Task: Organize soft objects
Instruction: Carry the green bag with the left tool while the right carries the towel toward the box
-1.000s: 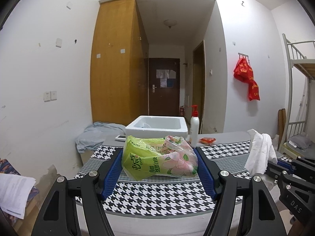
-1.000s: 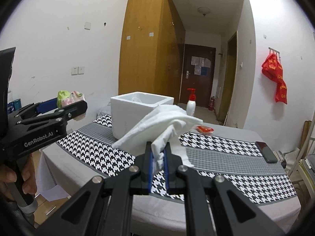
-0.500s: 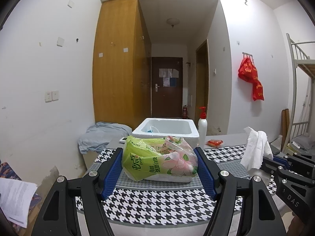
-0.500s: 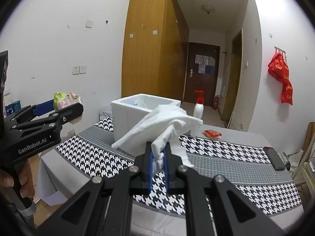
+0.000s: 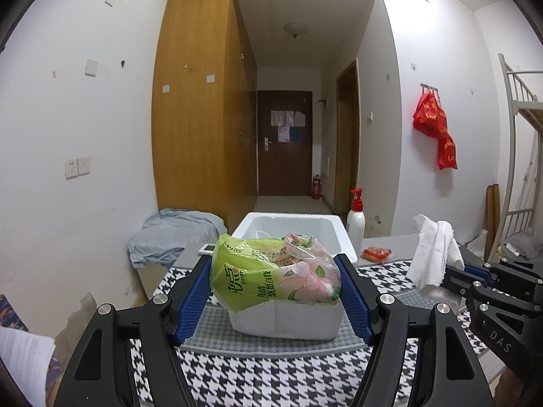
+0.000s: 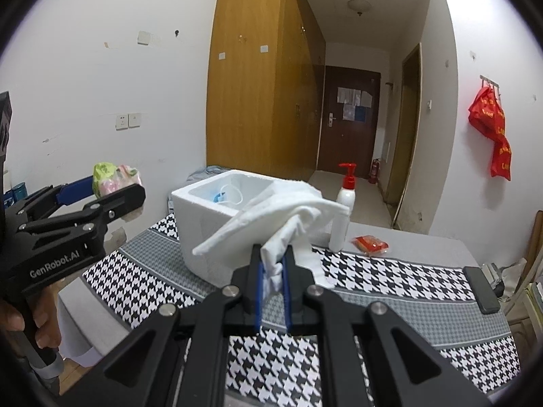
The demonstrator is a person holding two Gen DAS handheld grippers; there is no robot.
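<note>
My left gripper (image 5: 275, 273) is shut on a green and pink tissue pack (image 5: 275, 276) and holds it in the air just in front of the white foam box (image 5: 288, 227). The pack also shows in the right wrist view (image 6: 113, 178). My right gripper (image 6: 273, 264) is shut on a white cloth (image 6: 285, 217), held above the table to the right of the box (image 6: 203, 210). The cloth also shows in the left wrist view (image 5: 432, 251). Inside the box lie a blue item and a clear bag (image 6: 225, 196).
The table has a houndstooth cloth (image 6: 390, 271). A white pump bottle with a red top (image 6: 342, 207) and a red packet (image 6: 370, 244) stand behind the box. A black phone (image 6: 482, 288) lies at the right edge. A bunk bed (image 5: 519, 156) stands at the right.
Both grippers have risen and moved forward toward the foam box, each still holding its item. The box's inside has come into view.
</note>
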